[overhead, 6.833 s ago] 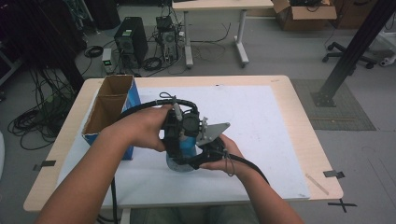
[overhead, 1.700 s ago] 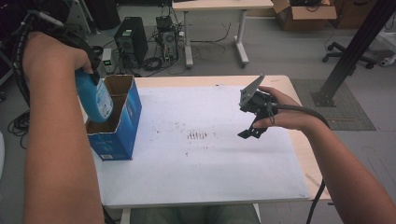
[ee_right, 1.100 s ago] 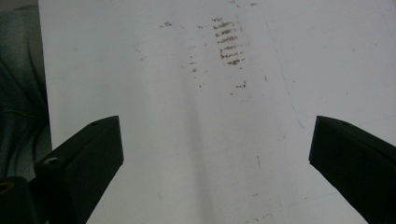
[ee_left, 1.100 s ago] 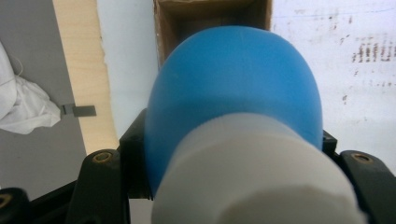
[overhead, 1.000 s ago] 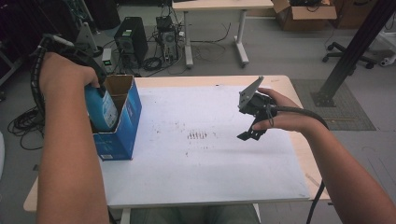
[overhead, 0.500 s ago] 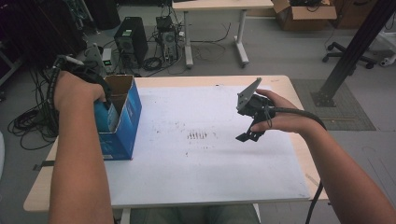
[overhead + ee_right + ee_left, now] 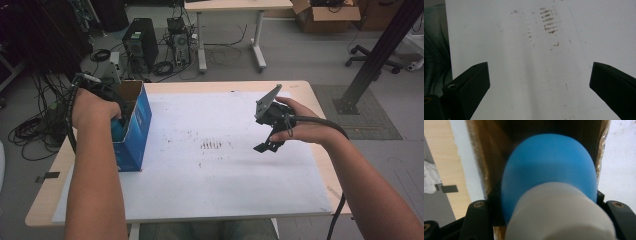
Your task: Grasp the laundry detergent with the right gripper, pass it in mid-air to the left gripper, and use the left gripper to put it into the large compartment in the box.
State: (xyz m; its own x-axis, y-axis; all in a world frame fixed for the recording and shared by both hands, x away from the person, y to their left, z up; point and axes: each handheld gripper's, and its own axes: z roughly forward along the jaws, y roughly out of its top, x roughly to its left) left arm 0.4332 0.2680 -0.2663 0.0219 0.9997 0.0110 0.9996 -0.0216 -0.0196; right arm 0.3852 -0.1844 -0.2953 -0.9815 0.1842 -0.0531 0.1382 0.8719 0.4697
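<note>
the blue bottle (image 7: 549, 172), clamped in the left gripper (image 7: 544, 202) jaws at left of frame, could be snagged on the blue carton (image 7: 134, 127) wall and tip it, while the right gripper (image 7: 539, 82) jaws are held wide apart, empty.

A wooden table (image 7: 305, 90) is covered by a white sheet (image 7: 210, 175) marked with small brown stains (image 7: 212, 145). Beyond it a grey floor (image 7: 300, 55) is seen, where a black computer tower (image 7: 141, 46) is stood among tangled cables (image 7: 30, 132). A second table (image 7: 230, 6) is placed farther back, with a cardboard box (image 7: 325, 11) beside it. A black metal post (image 7: 382, 47) is fixed to a dark mat (image 7: 370, 112) at the right, near an office chair base (image 7: 370, 52). The room is dimly lit.
</note>
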